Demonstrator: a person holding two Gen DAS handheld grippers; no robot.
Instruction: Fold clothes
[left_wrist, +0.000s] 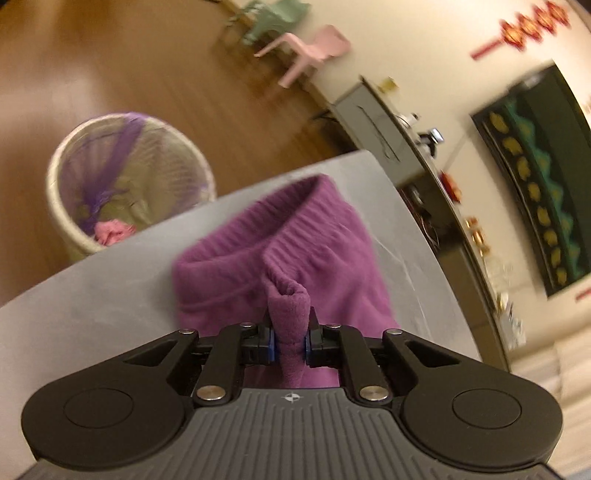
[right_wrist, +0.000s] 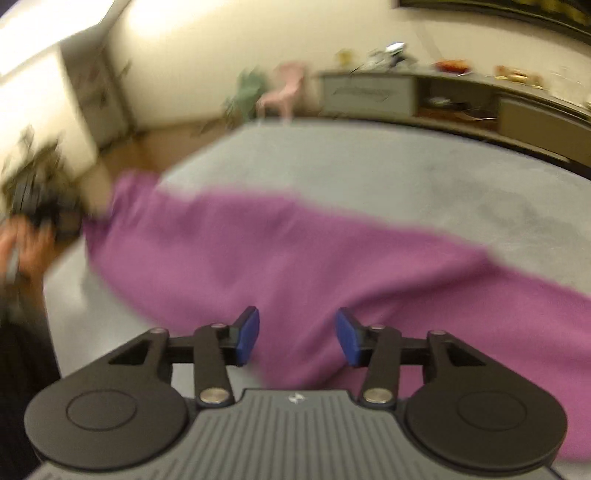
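Note:
A purple knit garment (left_wrist: 280, 251) lies on the grey table (left_wrist: 110, 291), its ribbed hem toward the far edge. My left gripper (left_wrist: 289, 332) is shut on a bunched fold of this purple garment, which stands up between the blue pads. In the right wrist view the same garment (right_wrist: 258, 243) stretches across the table (right_wrist: 406, 170) from left to lower right, blurred. My right gripper (right_wrist: 297, 334) hovers just above it, open, with nothing between its blue pads (right_wrist: 248, 334). At the far left, a hand (right_wrist: 22, 251) holds the other gripper at the garment's end.
A round wicker basket (left_wrist: 125, 184) with purple and pink cloth stands on the wooden floor beyond the table's left edge. A grey sideboard (right_wrist: 443, 96) with clutter runs along the far wall. Pink (left_wrist: 310, 51) and green plastic chairs stand near the wall.

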